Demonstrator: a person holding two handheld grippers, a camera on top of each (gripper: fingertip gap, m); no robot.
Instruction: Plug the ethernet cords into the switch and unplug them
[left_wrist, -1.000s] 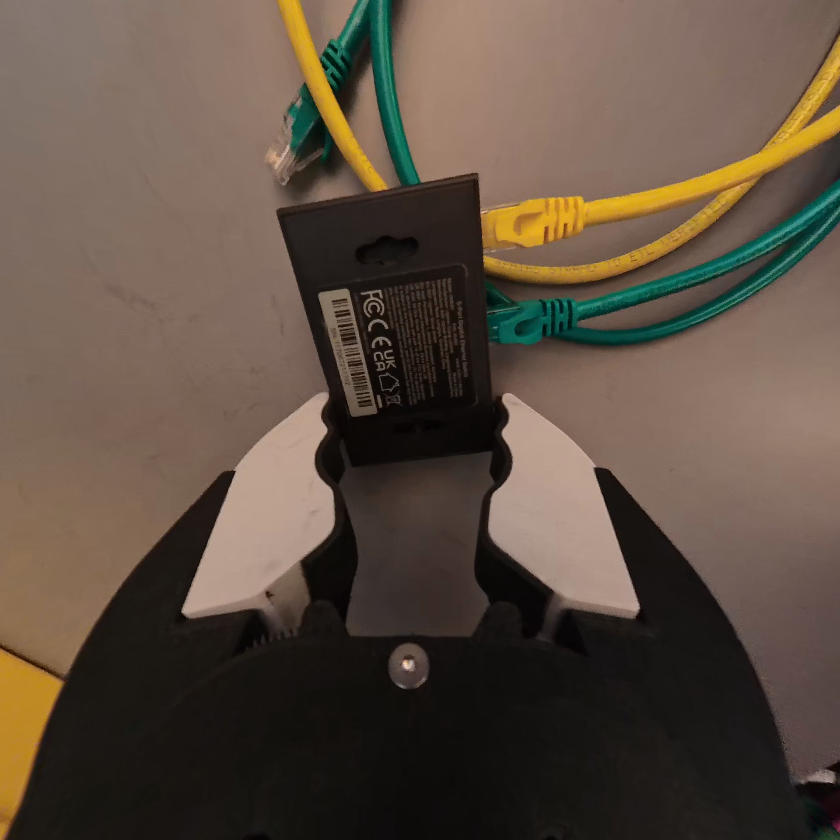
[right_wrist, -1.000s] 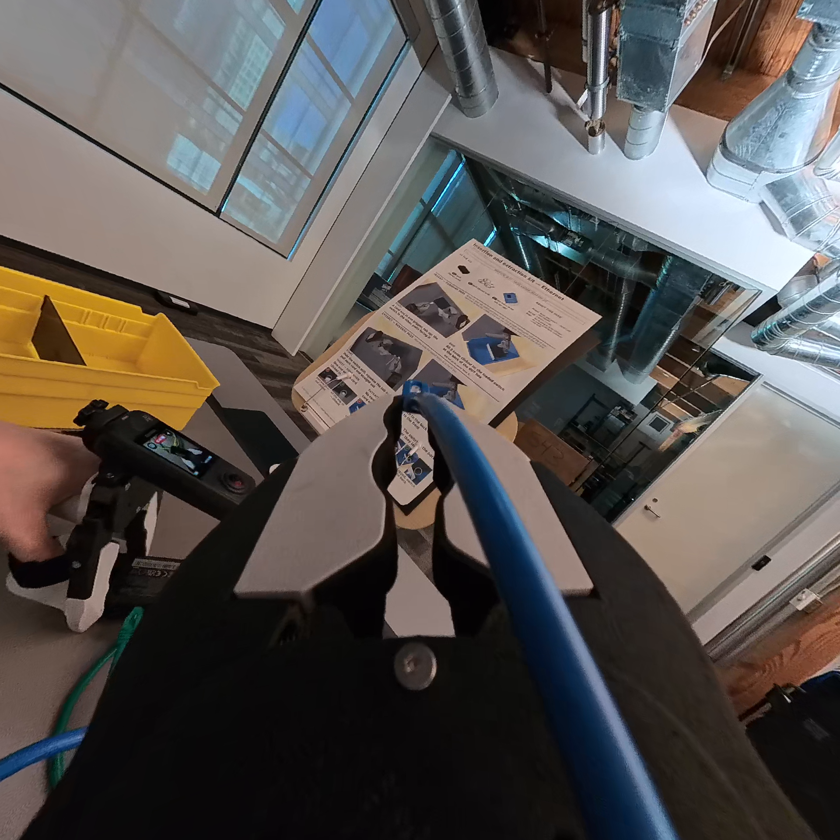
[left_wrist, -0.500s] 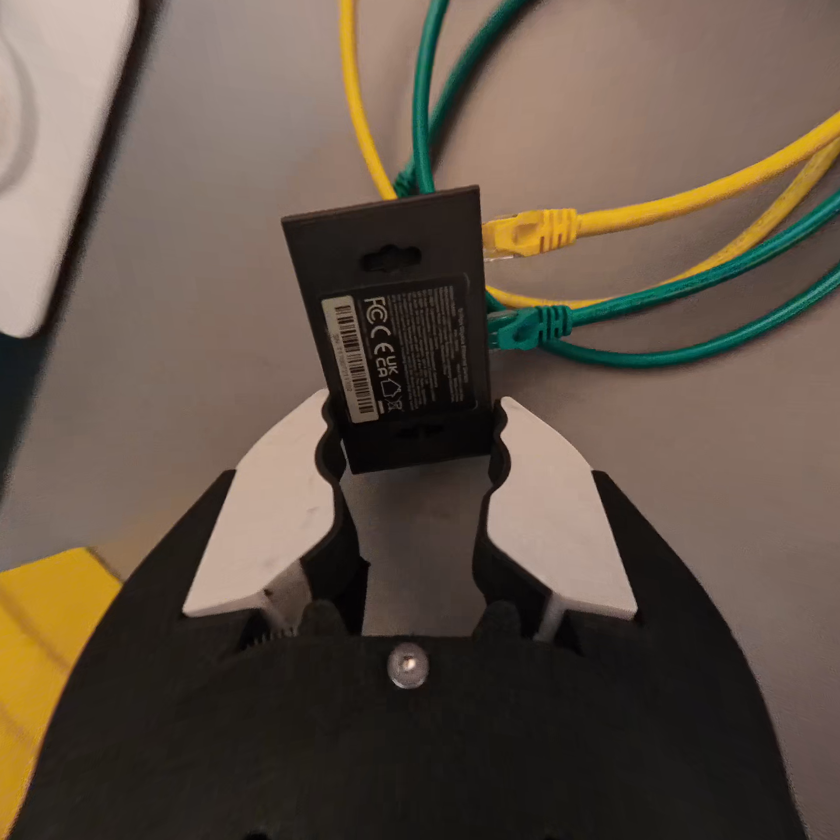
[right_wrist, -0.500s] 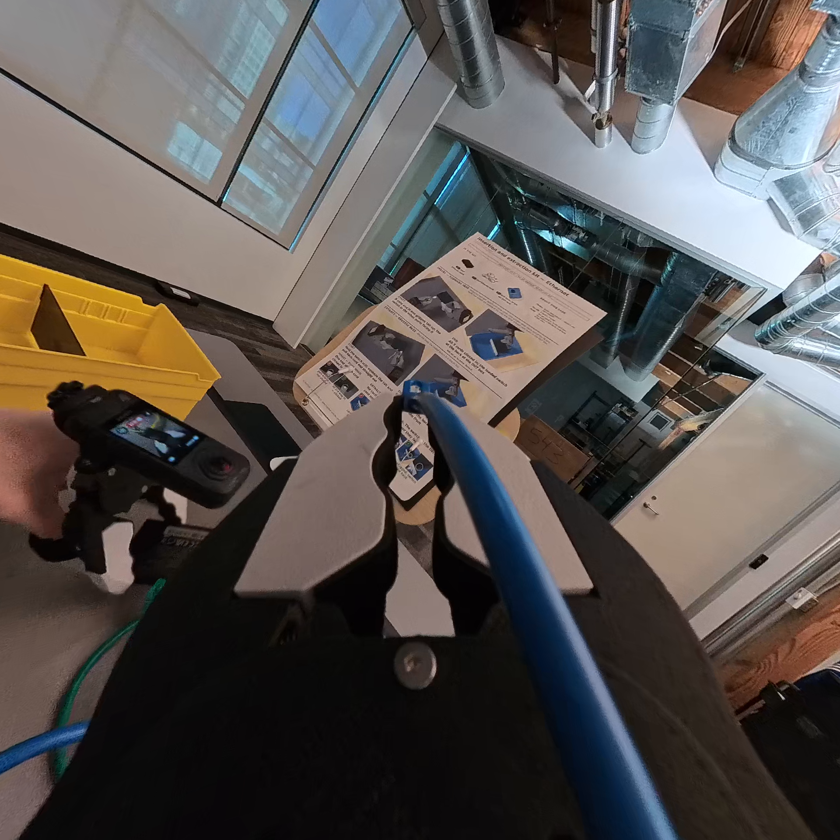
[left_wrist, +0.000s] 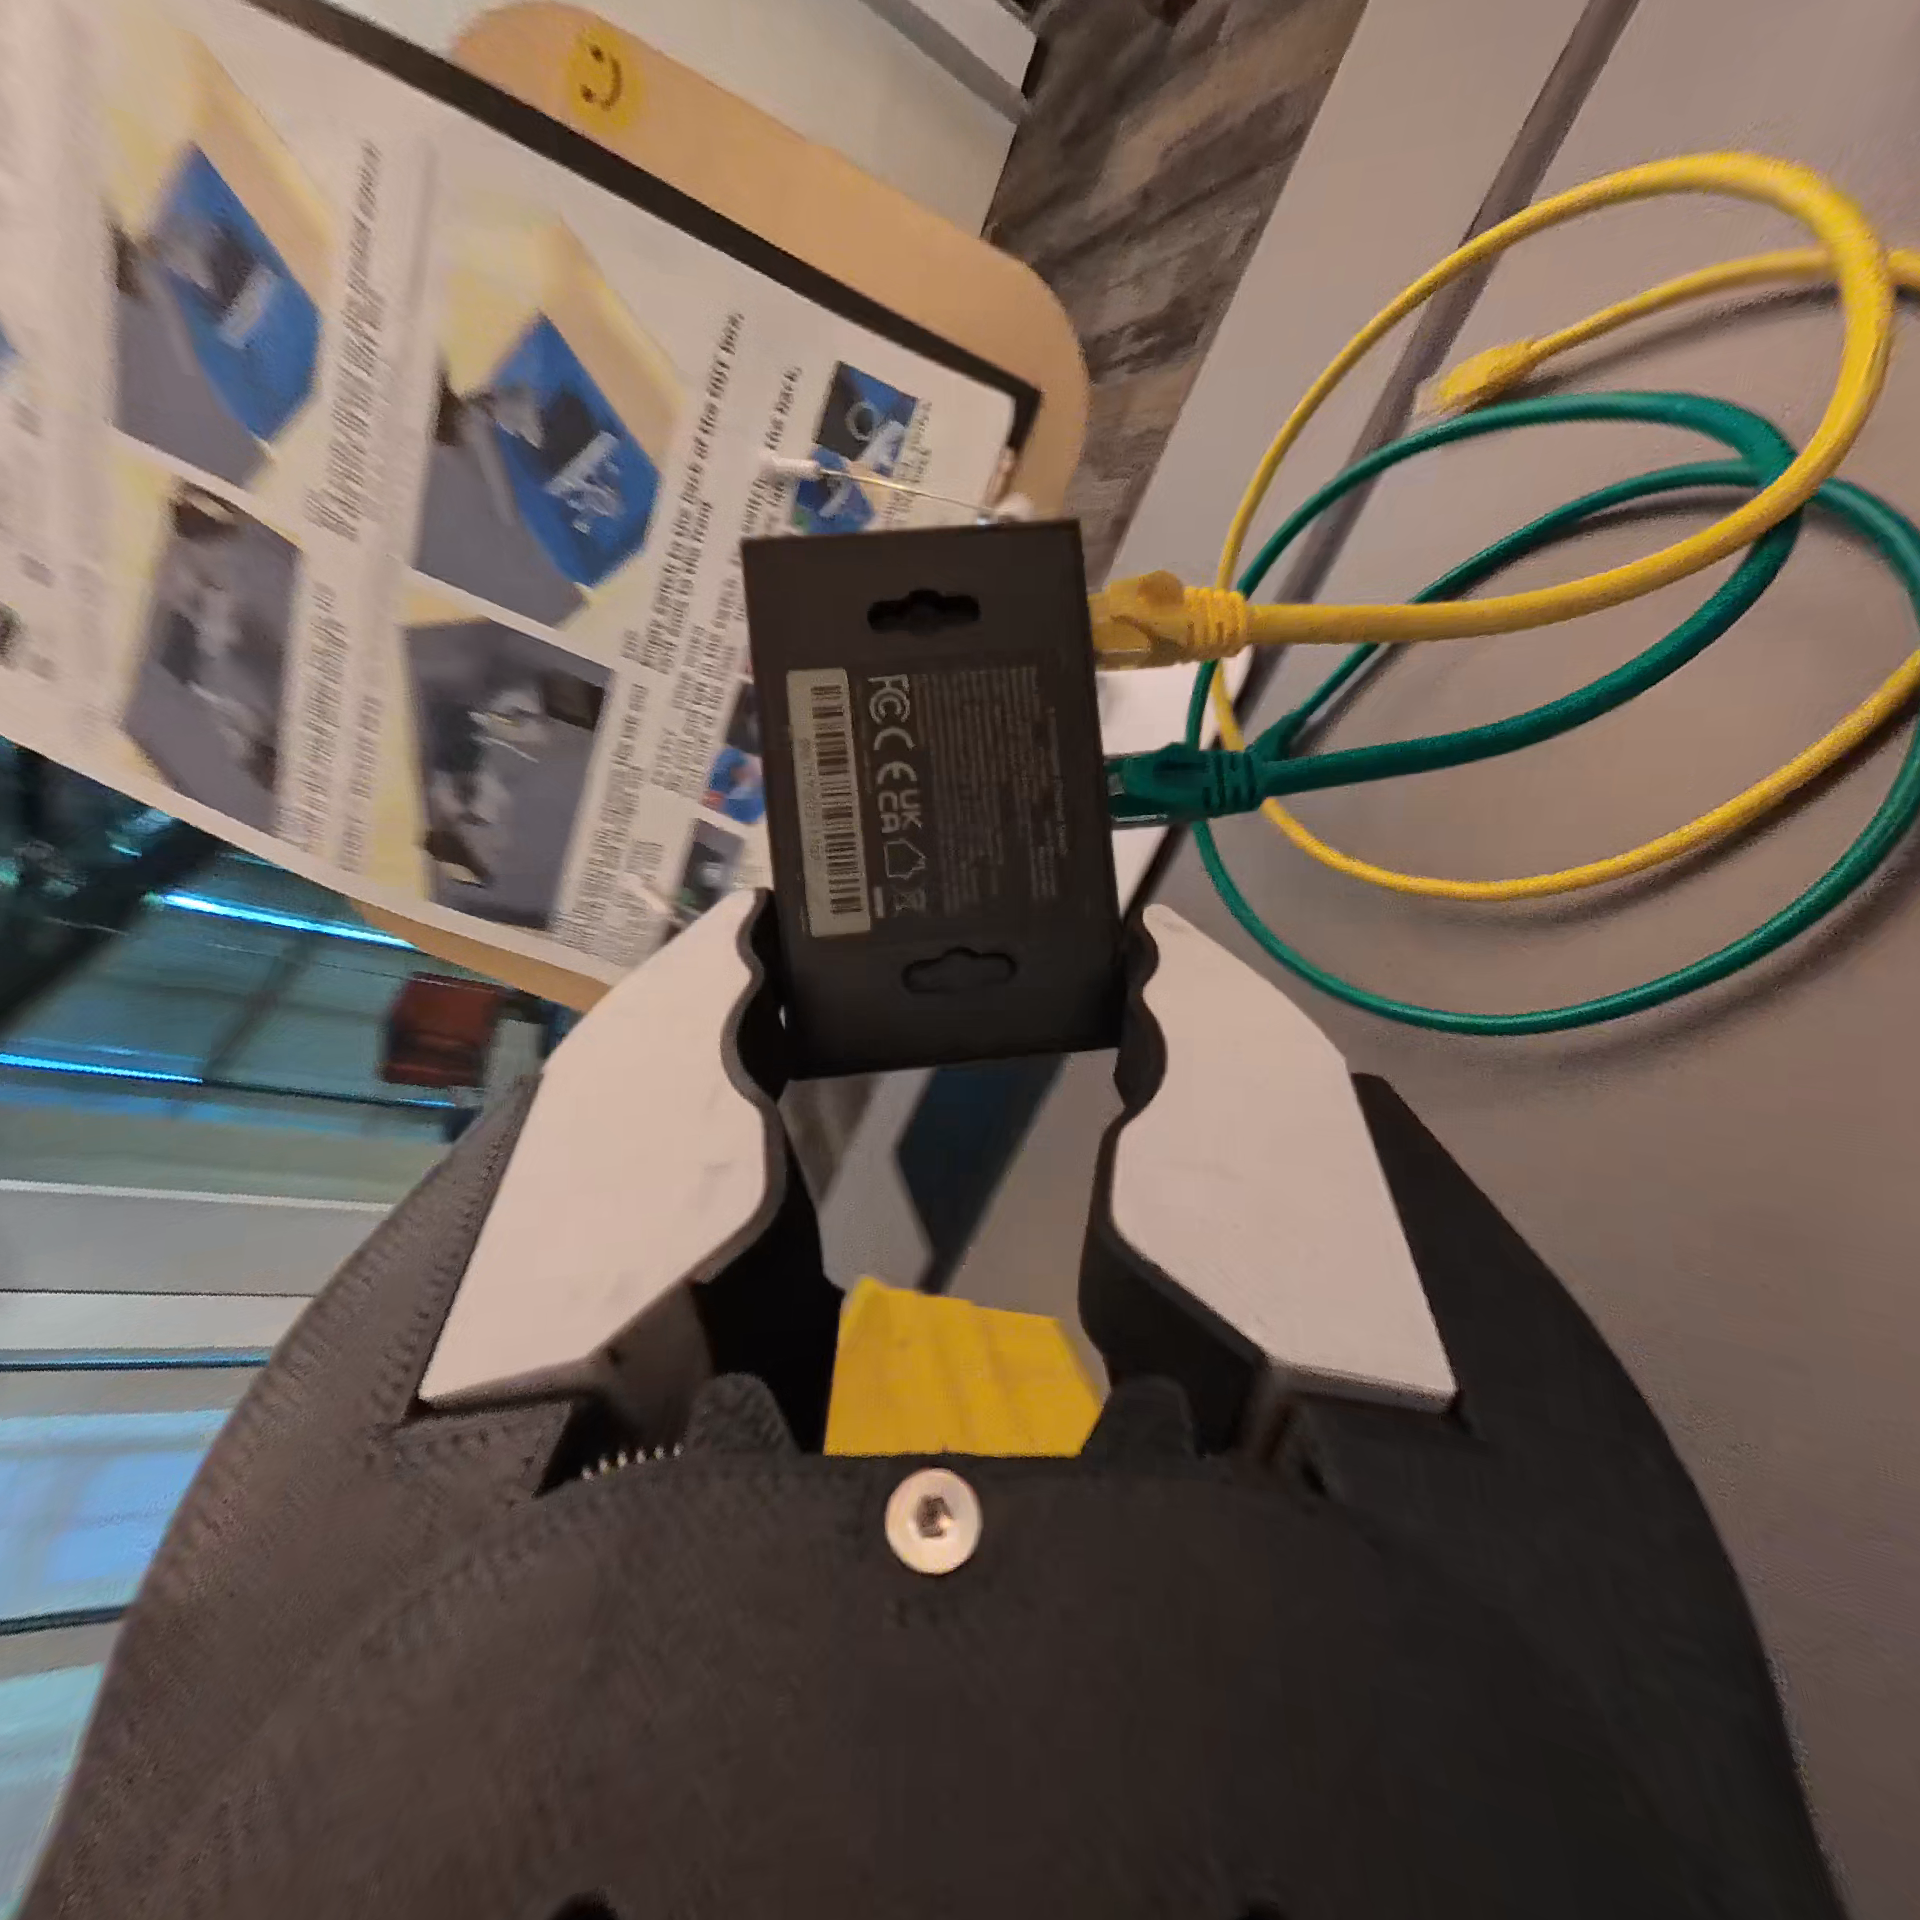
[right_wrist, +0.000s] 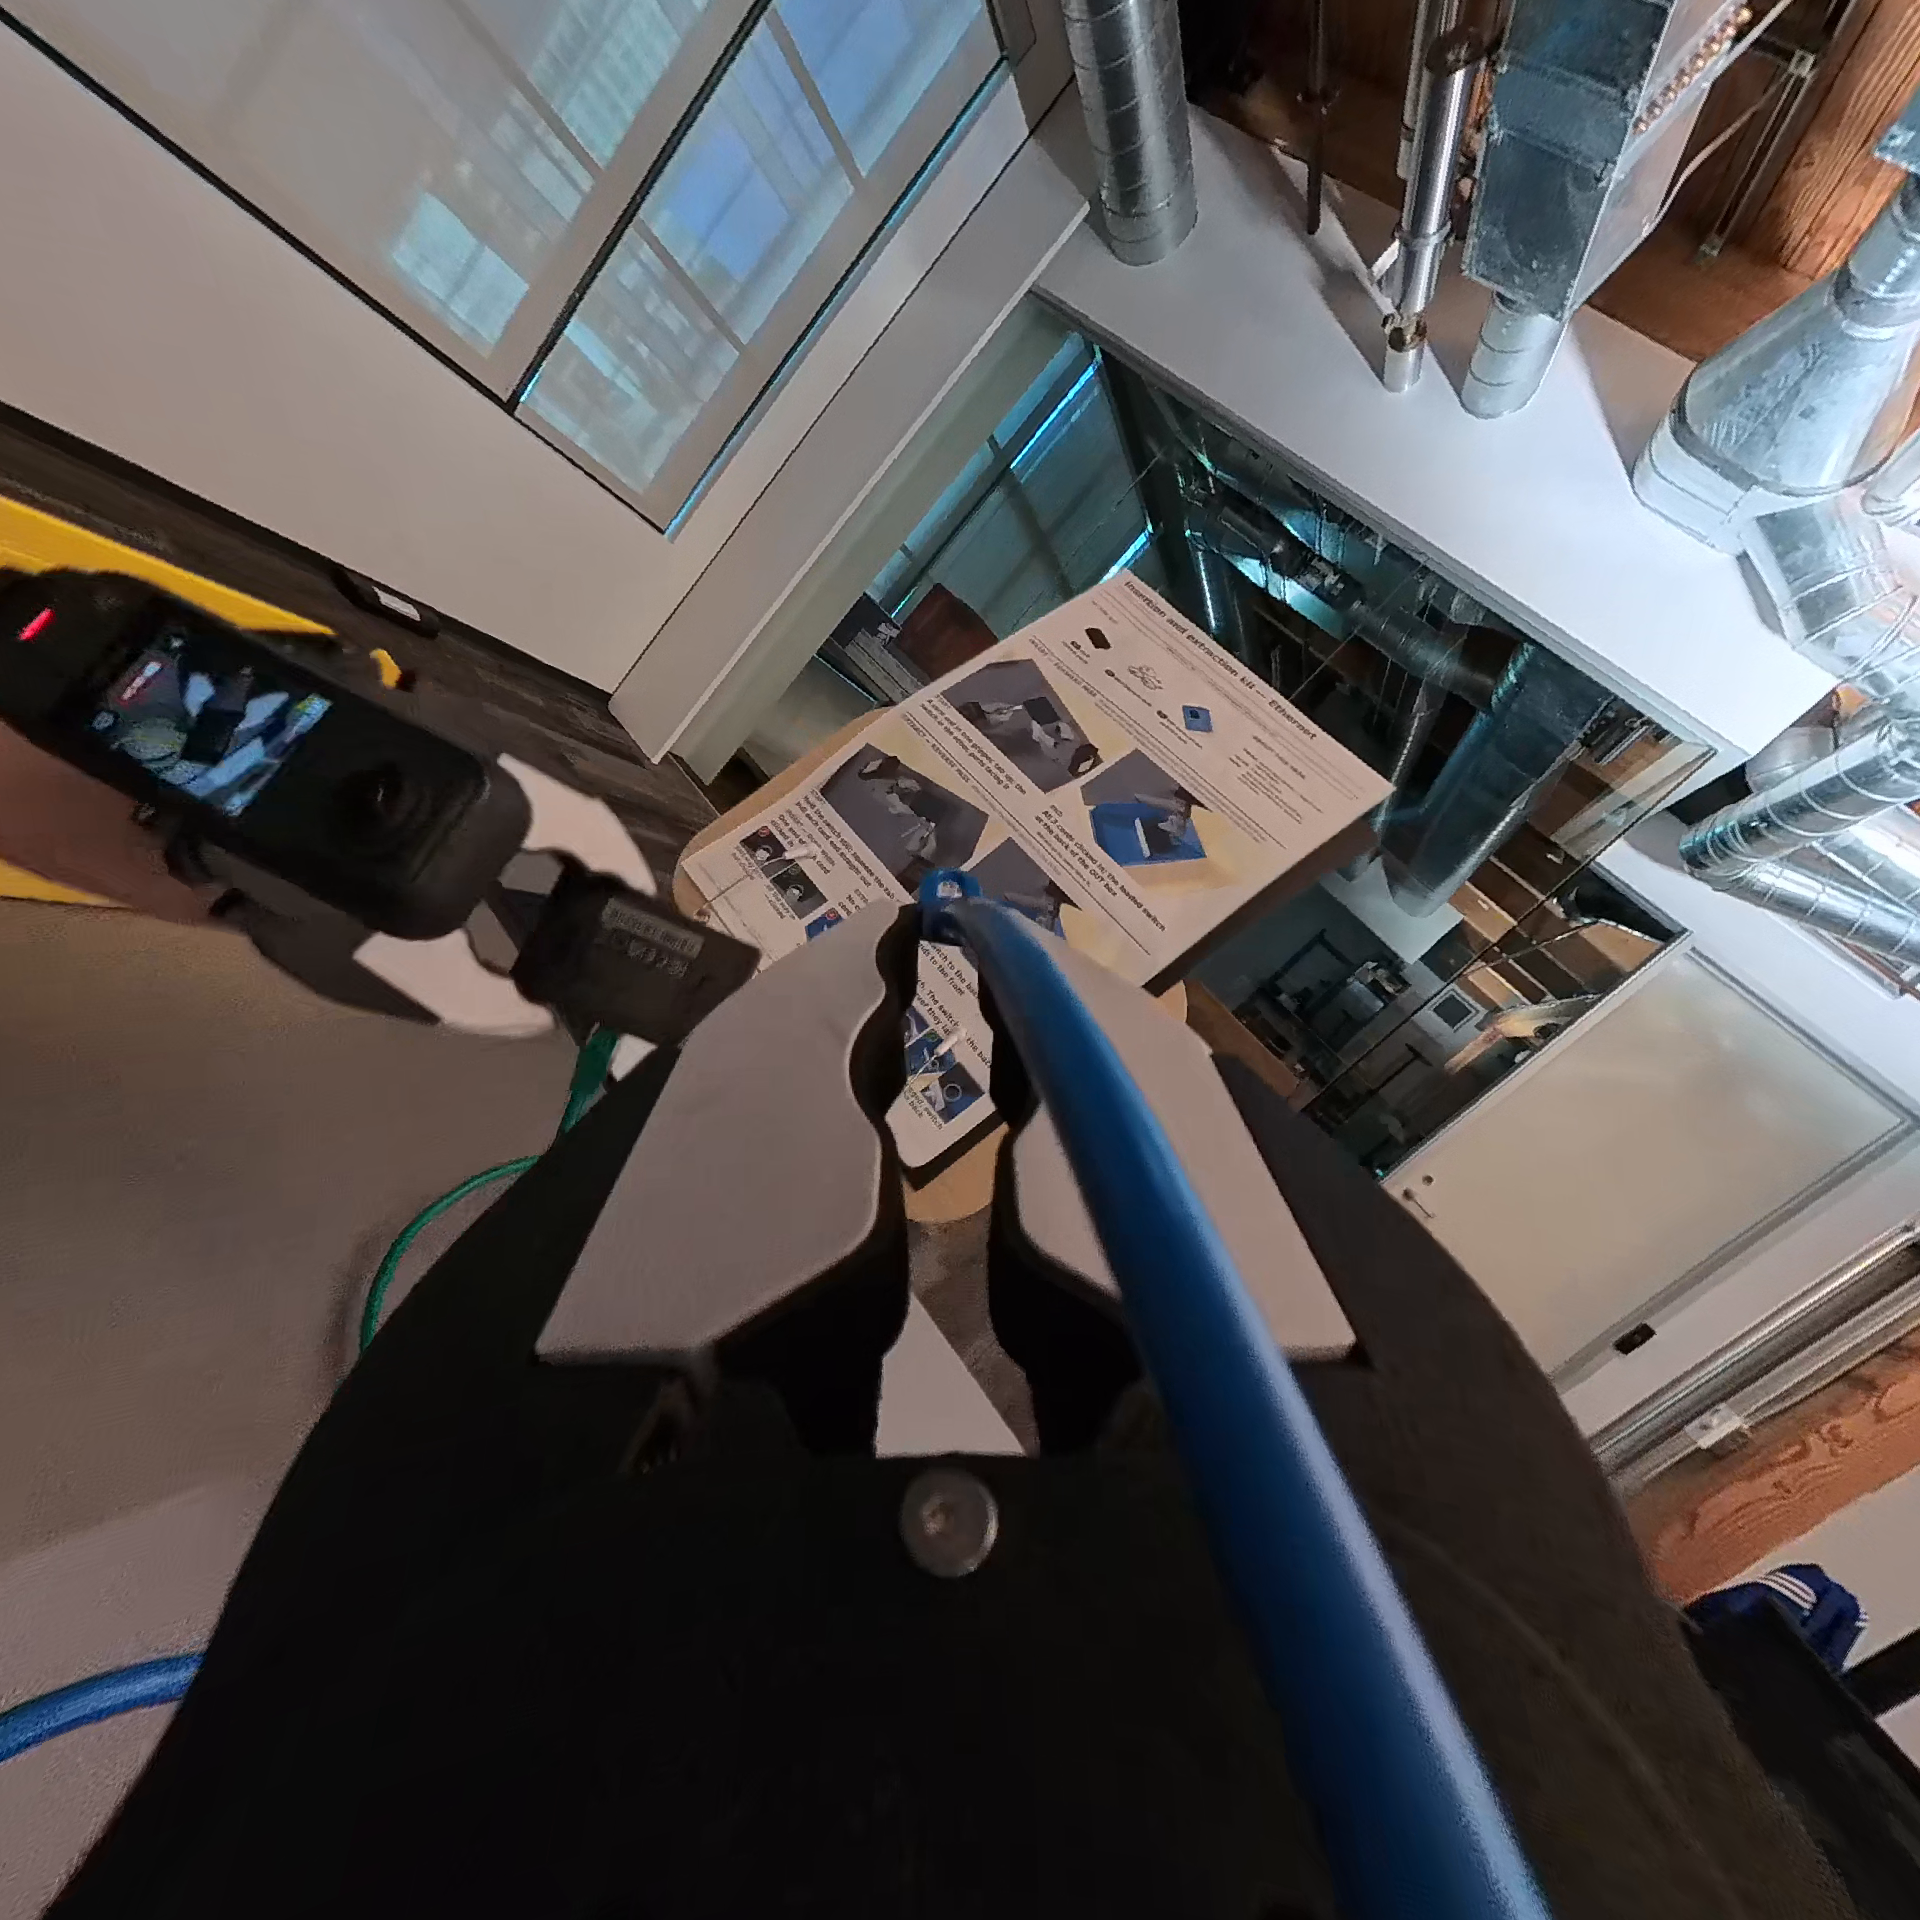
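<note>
Left gripper (left_wrist: 940, 977) clamped on the near end of the switch (left_wrist: 930, 790), white fingers (left_wrist: 623, 1164) pressing its two long edges, label side facing the camera, body lifted clear of the grey table (left_wrist: 1558, 1195). Plugged into the switch's edge at 3 o'clock: yellow cord (left_wrist: 1455, 613) nearer the far end, green cord (left_wrist: 1507, 758) just below it toward the gripper, both looping out over the table at 2 to 3 o'clock. Loose yellow plug (left_wrist: 1481, 374) lying on the table at 1 o'clock, apart from the switch. Blurred instruction sheet (left_wrist: 364, 468) on a wooden board at 10 to 11 o'clock behind the switch. Yellow bin (left_wrist: 956, 1371) glimpsed through the gap between the fingers. Right gripper (right_wrist: 951, 925) raised and tilted upward, tips nearly together, pinching the blue cord (right_wrist: 1195, 1299) just behind its plug end at the fingertips; cord trailing back across the gripper body toward 5 o'clock. In the right wrist view, left gripper's camera (right_wrist: 260, 748) and the switch (right_wrist: 634, 956) at 9 to 10 o'clock, well apart from the blue plug. Green cord (right_wrist: 436, 1226) hanging from the switch toward the table at 8 o'clock.
</note>
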